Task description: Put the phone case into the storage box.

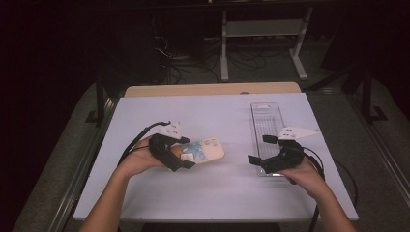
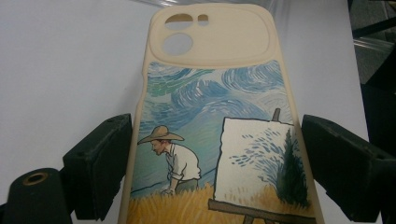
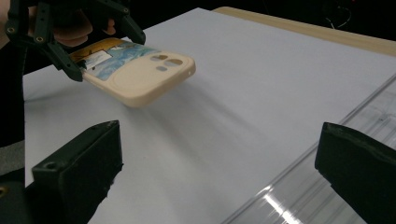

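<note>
between jaws, painted cream phone case [image 2: 215, 140]

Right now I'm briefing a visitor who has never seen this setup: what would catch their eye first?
First, the phone case with its painted scene of a man in a straw hat beside an easel, gripped by its sides in the left gripper and held off the white table. Next, the clear plastic tray at the table's right side, where the right gripper waits with jaws open.
</note>
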Motion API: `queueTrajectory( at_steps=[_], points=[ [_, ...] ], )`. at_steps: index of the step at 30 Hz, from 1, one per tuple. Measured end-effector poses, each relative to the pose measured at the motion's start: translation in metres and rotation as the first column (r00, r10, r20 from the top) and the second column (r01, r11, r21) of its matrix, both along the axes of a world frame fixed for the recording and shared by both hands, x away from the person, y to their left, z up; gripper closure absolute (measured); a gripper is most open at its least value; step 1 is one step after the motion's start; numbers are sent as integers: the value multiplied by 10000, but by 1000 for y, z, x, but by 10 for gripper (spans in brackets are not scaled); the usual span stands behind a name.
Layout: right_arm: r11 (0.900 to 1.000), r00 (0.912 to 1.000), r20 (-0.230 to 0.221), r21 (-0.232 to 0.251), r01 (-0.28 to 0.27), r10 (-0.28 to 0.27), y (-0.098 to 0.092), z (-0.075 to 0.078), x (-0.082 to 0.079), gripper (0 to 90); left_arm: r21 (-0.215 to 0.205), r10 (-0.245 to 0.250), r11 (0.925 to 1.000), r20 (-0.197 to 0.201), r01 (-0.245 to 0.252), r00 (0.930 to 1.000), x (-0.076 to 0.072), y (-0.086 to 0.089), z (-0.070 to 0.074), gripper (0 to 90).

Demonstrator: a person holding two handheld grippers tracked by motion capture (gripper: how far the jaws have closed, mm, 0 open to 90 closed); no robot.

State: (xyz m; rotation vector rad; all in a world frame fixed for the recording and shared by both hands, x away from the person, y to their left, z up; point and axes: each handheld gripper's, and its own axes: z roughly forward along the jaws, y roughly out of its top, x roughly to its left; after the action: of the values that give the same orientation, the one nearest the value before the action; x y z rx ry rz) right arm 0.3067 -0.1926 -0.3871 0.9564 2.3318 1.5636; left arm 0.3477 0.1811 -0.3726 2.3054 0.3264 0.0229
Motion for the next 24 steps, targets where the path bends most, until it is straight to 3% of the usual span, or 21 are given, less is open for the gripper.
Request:
queueTrajectory(
  at_steps=[10, 24],
  points=[
    [9980, 9981, -97, -195, -605, 603, 8, 14, 9, 4, 55, -204, 9998, 42, 204, 9998, -3, 1, 0, 114],
    [9925, 9929, -95, -298, -1187, 1184, 16, 28, 27, 5, -86, -97, 9999, 115, 98, 9999, -2, 5, 4, 114]
  ],
)
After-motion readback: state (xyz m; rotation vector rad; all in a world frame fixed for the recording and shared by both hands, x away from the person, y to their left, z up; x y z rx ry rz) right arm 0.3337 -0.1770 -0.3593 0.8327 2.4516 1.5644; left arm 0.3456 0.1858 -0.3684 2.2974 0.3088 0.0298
